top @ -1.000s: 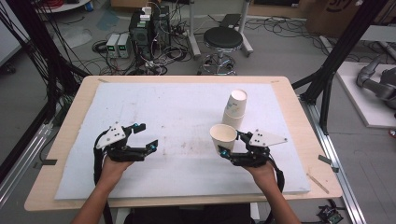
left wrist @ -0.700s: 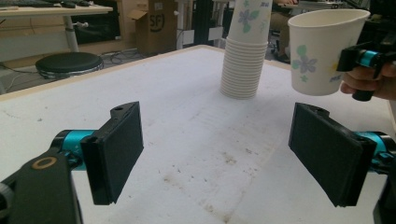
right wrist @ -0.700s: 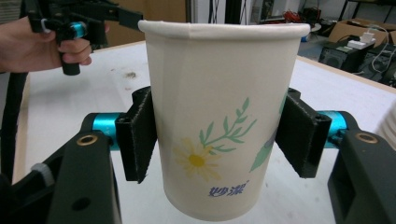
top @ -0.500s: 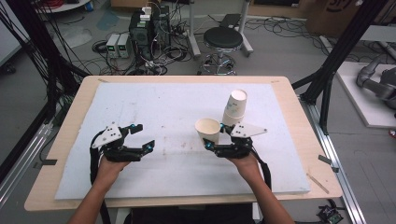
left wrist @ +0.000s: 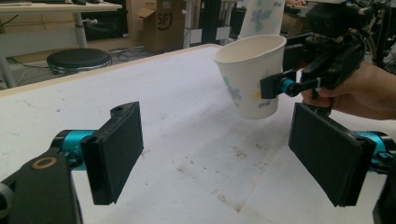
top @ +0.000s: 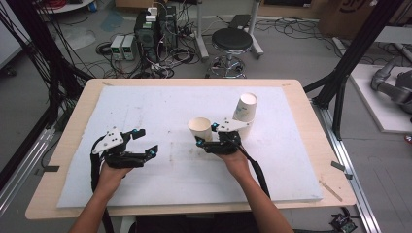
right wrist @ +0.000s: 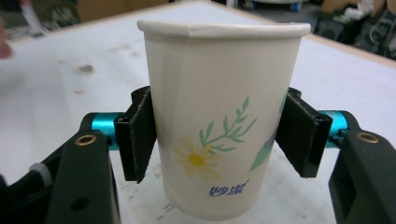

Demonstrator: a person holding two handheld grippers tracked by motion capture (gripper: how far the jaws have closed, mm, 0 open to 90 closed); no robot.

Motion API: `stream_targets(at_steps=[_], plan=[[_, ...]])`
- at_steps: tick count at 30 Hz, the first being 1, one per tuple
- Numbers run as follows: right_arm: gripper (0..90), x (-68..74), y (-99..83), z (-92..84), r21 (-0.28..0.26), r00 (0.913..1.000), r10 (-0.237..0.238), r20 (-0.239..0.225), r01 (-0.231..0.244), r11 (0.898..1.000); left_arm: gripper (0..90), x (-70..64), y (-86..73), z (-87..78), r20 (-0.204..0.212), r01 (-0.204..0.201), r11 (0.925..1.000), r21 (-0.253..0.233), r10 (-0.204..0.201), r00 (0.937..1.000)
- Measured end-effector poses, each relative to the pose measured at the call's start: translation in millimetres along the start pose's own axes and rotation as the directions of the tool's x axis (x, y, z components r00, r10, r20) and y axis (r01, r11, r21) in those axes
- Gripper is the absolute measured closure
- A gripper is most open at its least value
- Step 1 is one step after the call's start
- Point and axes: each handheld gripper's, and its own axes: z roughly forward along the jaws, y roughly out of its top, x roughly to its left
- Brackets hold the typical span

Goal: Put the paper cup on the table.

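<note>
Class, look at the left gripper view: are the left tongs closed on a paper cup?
No, the left tongs stand open with nothing between them; the paper cup is held by the right tongs.

I see a matt paper cup (right wrist: pixel 219 126) with a printed daisy and a smooth rolled rim. Against the cup's sides press rough black foam-like pads (right wrist: pixel 135 135), mounted on glossy teal metal pins. Beneath the cup lies a matt white, stained sheet (top: pixel 160 111) on a pale wood table (top: pixel 77 107).
</note>
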Motion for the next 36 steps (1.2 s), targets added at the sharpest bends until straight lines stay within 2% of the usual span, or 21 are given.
stream_targets(at_steps=[7, 12, 13, 16, 21, 27, 30, 32, 34, 36], plan=[[35.2, 2.1, 3.5, 22.3, 0.086, 0.9995, 0.006, 0.033, -0.008, 0.996, 17.9, 0.5, -0.9, -0.4, -0.004, 0.006, 1.0000, 0.006, -0.006, 1.0000], [35.1, 4.3, 0.5, 31.6, 0.151, 0.9990, -0.002, 0.045, -0.005, 0.988, 17.9, 0.9, -1.5, -0.7, -0.006, 0.009, 0.9999, 0.011, -0.009, 0.9999], [35.1, 3.7, 0.5, 31.5, 0.149, 0.9990, -0.003, 0.044, -0.004, 0.989, 17.9, 0.9, -1.5, -0.8, -0.007, 0.010, 0.9999, 0.011, -0.010, 0.9999], [35.1, 4.1, 1.5, 28.8, 0.169, 0.9989, -0.015, 0.044, 0.008, 0.986, 17.9, 1.1, -1.6, -1.4, -0.008, 0.008, 0.9999, 0.013, -0.008, 0.9999], [35.0, 8.3, 0.2, 19.6, 0.210, 0.9959, -0.075, 0.050, 0.063, 0.976, 18.1, 1.2, -1.6, -2.0, -0.013, 0.013, 0.9998, 0.014, -0.013, 0.9998], [32.6, 4.9, -7.3, 10.6, 0.252, 0.9953, -0.086, 0.045, 0.072, 0.965, 18.2, 1.2, -2.1, -1.0, -0.015, 0.018, 0.9996, 0.021, -0.018, 0.9997], [29.9, 2.6, -9.9, 8.0, 0.250, 0.9963, -0.069, 0.051, 0.054, 0.967, 18.2, 1.6, -2.4, -0.3, -0.013, 0.018, 0.9994, 0.028, -0.018, 0.9998], [22.0, 1.7, -10.8, 5.5, 0.255, 0.9981, -0.045, 0.042, 0.033, 0.966, 18.2, 1.4, -2.7, 0.1, -0.013, 0.025, 0.9993, 0.028, -0.025, 0.9996], [21.1, 2.3, -12.3, -0.4, 0.249, 0.9987, -0.035, 0.037, 0.025, 0.968, 17.9, 2.2, -3.0, -0.1, -0.021, 0.024, 0.9992, 0.032, -0.024, 0.9995], [21.1, 2.9, -13.9, -9.7, 0.237, 0.9990, -0.030, 0.032, 0.022, 0.971, 17.6, 3.2, -3.5, 0.1, -0.023, 0.040, 0.9988, 0.029, -0.040, 0.9989]])
